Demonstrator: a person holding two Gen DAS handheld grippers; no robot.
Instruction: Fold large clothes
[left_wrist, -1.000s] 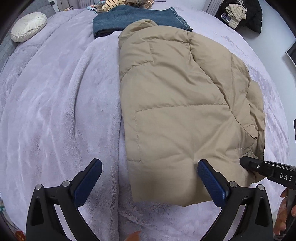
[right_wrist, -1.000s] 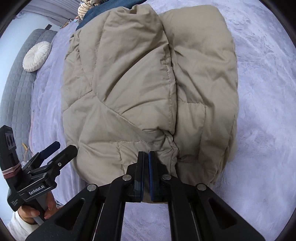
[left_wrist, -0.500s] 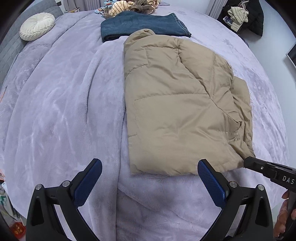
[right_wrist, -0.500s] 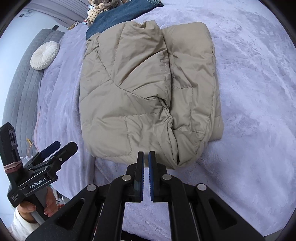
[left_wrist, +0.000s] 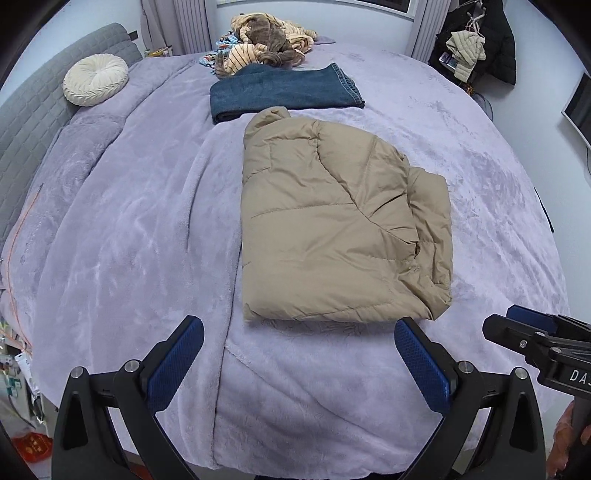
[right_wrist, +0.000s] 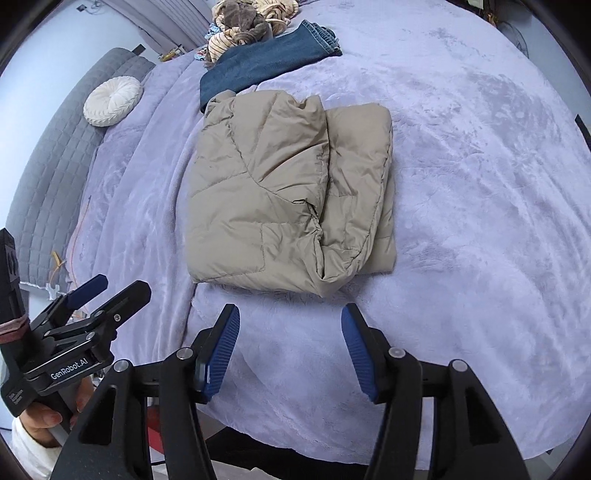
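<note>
Your tan puffer jacket (left_wrist: 332, 229) lies folded in the middle of the frame, flat on the soft purple blanket (left_wrist: 129, 229). It makes a thick, puffy block. In your right wrist view the jacket (right_wrist: 280, 199) shows one big flap on top and a narrower folded part along its right side.

Your left gripper (left_wrist: 299, 362) sits at the bottom of the frame, just short of the jacket's near edge. Its blue pads (left_wrist: 173, 363) are spread wide apart and hold nothing. Your right gripper (right_wrist: 290, 354) is also at the bottom of its frame, a little back from the jacket. Its pads (right_wrist: 356, 350) are spread apart too, with only blanket between them. Neither gripper touches the jacket.

In the right wrist view you can see your left gripper at the lower left, with your hand (right_wrist: 44, 421) wrapped around its handle.

Just past the jacket, toward the top of the frame, lie folded blue jeans (left_wrist: 280, 94), with the jacket's collar close to them. Behind the jeans is a pile of clothes (left_wrist: 266, 40). A round white cushion (left_wrist: 95, 79) rests at the upper left, by the gray quilted headboard (left_wrist: 26, 125). Dark clothes (left_wrist: 476, 40) hang at the upper right.
</note>
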